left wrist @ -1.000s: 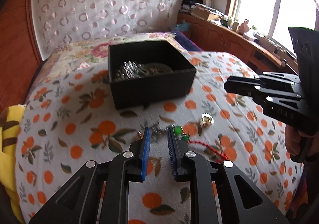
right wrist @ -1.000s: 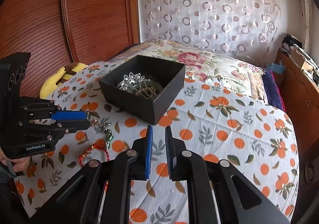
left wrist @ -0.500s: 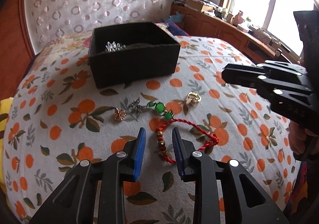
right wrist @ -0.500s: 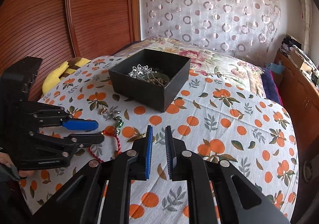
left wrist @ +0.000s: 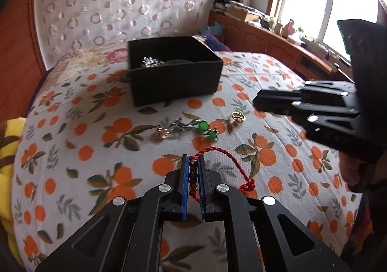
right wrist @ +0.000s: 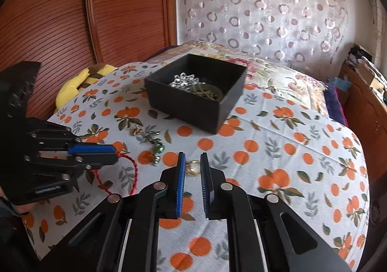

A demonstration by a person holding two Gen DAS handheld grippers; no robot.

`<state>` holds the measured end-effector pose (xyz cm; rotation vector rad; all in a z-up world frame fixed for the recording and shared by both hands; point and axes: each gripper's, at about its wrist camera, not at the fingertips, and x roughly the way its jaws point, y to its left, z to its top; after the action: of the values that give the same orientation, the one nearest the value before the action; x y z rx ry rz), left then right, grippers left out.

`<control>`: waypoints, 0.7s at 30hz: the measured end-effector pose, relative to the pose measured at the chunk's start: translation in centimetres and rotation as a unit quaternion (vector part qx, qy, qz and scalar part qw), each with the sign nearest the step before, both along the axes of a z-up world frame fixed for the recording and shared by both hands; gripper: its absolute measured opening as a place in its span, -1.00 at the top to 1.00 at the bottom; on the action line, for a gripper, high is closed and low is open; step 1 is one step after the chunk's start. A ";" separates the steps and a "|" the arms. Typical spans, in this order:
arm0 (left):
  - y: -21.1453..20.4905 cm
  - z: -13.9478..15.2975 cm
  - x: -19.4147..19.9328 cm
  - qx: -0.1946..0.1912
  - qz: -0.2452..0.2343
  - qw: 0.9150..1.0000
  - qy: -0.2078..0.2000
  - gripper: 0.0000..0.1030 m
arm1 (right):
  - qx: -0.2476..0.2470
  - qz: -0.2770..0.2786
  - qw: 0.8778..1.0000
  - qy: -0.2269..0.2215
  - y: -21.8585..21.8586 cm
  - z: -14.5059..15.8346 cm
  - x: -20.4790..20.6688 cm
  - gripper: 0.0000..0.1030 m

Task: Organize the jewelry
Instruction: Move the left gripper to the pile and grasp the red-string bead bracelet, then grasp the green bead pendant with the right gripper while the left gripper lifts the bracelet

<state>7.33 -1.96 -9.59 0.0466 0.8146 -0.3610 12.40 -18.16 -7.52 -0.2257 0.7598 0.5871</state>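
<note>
A red cord bracelet (left wrist: 232,158) with dark and gold beads lies on the orange-print cloth (left wrist: 72,151). My left gripper (left wrist: 193,158) is shut on its beaded part. Beyond it lie a green-bead piece (left wrist: 203,125), a silver leaf piece (left wrist: 177,125), a small gold charm (left wrist: 160,132) and a gold ring (left wrist: 237,117). The black box (left wrist: 174,83) behind them holds silver jewelry. My right gripper (right wrist: 192,157) hovers over the gold ring (right wrist: 193,167), its jaws a narrow gap apart with nothing between the pads. In the right wrist view my left gripper (right wrist: 116,154) pinches the red cord (right wrist: 134,168).
A yellow plush (right wrist: 72,83) lies at the bed's left edge by the wooden panel wall. A cluttered wooden sideboard (left wrist: 278,37) runs under the window on the right. The floral blanket (right wrist: 278,73) lies behind the box. A person's hand (left wrist: 350,170) holds the right gripper.
My left gripper pulled back from the green-bead piece to the red bracelet, then closed on its beads. The right gripper drew closer to the gold ring, its narrow gap unchanged.
</note>
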 end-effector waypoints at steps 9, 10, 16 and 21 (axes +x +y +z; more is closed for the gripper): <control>2.1 1.4 -1.1 -0.004 0.021 1.000 -0.017 0.88 | 0.003 0.025 0.999 0.028 3.0 -0.9 1.6 0.73; 2.2 1.4 -1.1 -0.005 0.023 1.000 -0.018 0.88 | 0.001 0.027 0.999 0.033 3.4 -1.1 1.9 0.73; 3.0 1.8 -1.4 -0.009 0.030 0.999 -0.023 0.88 | -0.014 0.038 0.998 0.051 5.0 -2.1 2.7 0.73; 3.4 1.9 -1.4 -0.013 0.034 0.999 -0.026 0.88 | -0.029 0.039 0.997 0.057 5.7 -3.0 3.2 0.73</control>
<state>5.92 1.48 -7.73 0.0049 0.7592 -0.3053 15.62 -12.50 -10.47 -0.2770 0.8816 0.6560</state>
